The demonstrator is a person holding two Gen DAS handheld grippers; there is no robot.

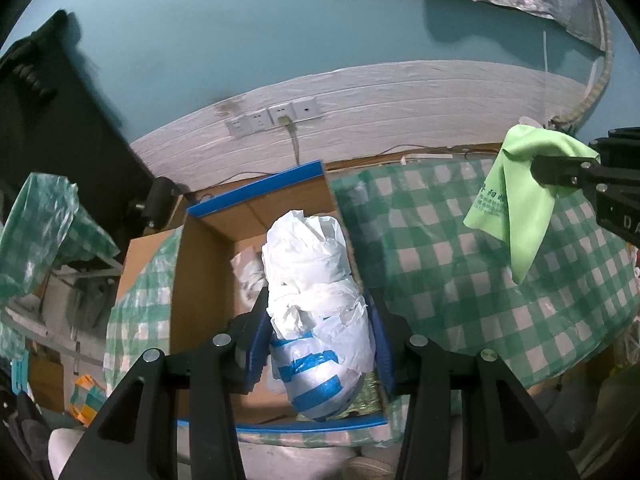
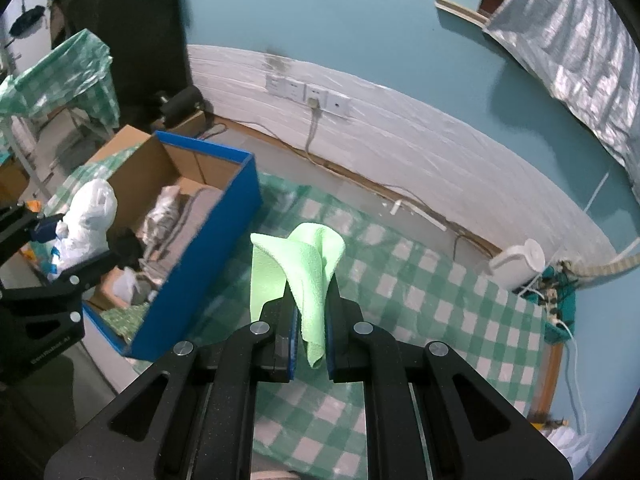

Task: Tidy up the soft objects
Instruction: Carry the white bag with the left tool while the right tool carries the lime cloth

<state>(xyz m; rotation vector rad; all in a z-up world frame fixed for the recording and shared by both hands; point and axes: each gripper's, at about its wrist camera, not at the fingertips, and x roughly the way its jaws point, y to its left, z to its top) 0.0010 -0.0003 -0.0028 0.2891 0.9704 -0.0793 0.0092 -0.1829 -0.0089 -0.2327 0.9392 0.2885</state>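
Note:
My left gripper is shut on a white plastic bundle wrapped with blue tape stripes, held over the open cardboard box with blue edges. In the right wrist view that bundle hangs at the left, above the box. My right gripper is shut on a light green cloth, which drapes over the checked tablecloth. The left wrist view shows that cloth and the right gripper at the far right.
Other wrapped soft items lie inside the box. A white kettle and cables stand at the table's far right corner. Wall sockets with a plugged cord sit behind. A second checked-covered table is at the left.

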